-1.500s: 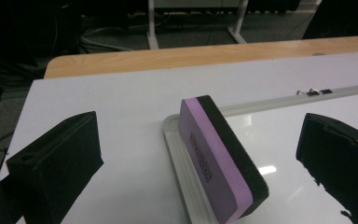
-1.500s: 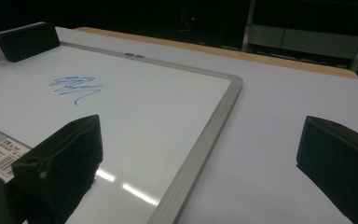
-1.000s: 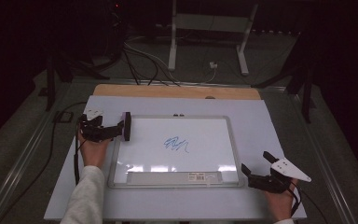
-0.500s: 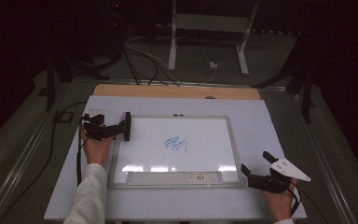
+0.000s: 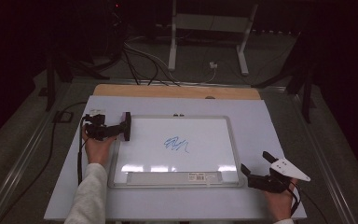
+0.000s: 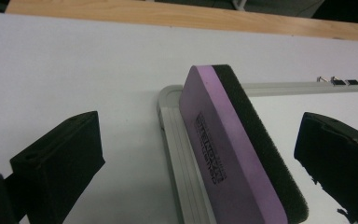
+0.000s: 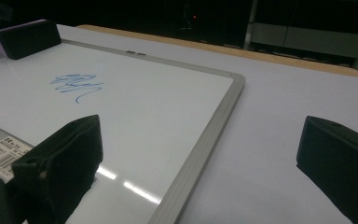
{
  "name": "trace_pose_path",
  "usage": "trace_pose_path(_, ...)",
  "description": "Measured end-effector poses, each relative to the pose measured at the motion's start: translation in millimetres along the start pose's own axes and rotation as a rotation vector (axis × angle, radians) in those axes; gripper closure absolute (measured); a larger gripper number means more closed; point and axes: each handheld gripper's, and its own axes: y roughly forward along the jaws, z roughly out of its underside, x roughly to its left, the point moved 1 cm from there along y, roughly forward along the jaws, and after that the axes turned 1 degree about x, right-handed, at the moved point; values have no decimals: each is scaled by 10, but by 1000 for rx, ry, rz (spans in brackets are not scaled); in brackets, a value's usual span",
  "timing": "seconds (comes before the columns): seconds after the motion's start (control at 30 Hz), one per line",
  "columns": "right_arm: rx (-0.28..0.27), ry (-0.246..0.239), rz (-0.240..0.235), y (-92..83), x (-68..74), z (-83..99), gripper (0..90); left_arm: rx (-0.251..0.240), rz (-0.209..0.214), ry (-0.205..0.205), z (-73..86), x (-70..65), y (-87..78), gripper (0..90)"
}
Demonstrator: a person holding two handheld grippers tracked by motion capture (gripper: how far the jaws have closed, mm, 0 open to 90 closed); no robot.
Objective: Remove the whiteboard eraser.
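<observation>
A whiteboard (image 5: 205, 133) lies flat on the white table, with a blue scribble (image 5: 176, 144) near its middle. A purple eraser (image 5: 127, 127) with black felt stands on its long edge at the board's far left corner. My left gripper (image 5: 119, 128) is open around the eraser (image 6: 233, 149), with a gap on both sides. My right gripper (image 5: 254, 162) is open and holds nothing, near the board's front right corner. In the right gripper view its jaws straddle the board's frame (image 7: 205, 140), with the scribble (image 7: 77, 84) and eraser (image 7: 28, 38) farther off.
The white table top (image 5: 275, 126) has bare room to the right of the board and behind it. A wooden strip (image 5: 177, 91) runs along its far edge. A metal stand (image 5: 207, 42) and cables (image 5: 140, 60) sit on the floor beyond.
The left hand has barely shifted at the eraser. The eraser, the board and the right gripper stay where they were.
</observation>
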Motion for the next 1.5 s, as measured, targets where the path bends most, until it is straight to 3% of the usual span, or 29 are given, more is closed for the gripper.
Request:
trace_pose_path(0.27,2,-1,-1,2,2,0,7,25,-17,-2,12,-4,17,81)
trace_pose_path(0.4,3,1,-1,3,0,1,7,38,-10,8,22,-10,28,171)
trace_pose_path(0.7,8,-2,-7,17,10,3,7,50,79,3,35,-37,28,388)
trace_pose_path(1.13,4,3,-8,11,3,2,7,76,168,-47,63,-130,154,372)
trace_pose_path(1.4,0,5,-9,5,2,0,7,111,163,-46,83,-137,192,302)
trace_pose_path(1.5,-3,3,-9,1,5,-4,7,118,147,-19,97,-150,198,357)
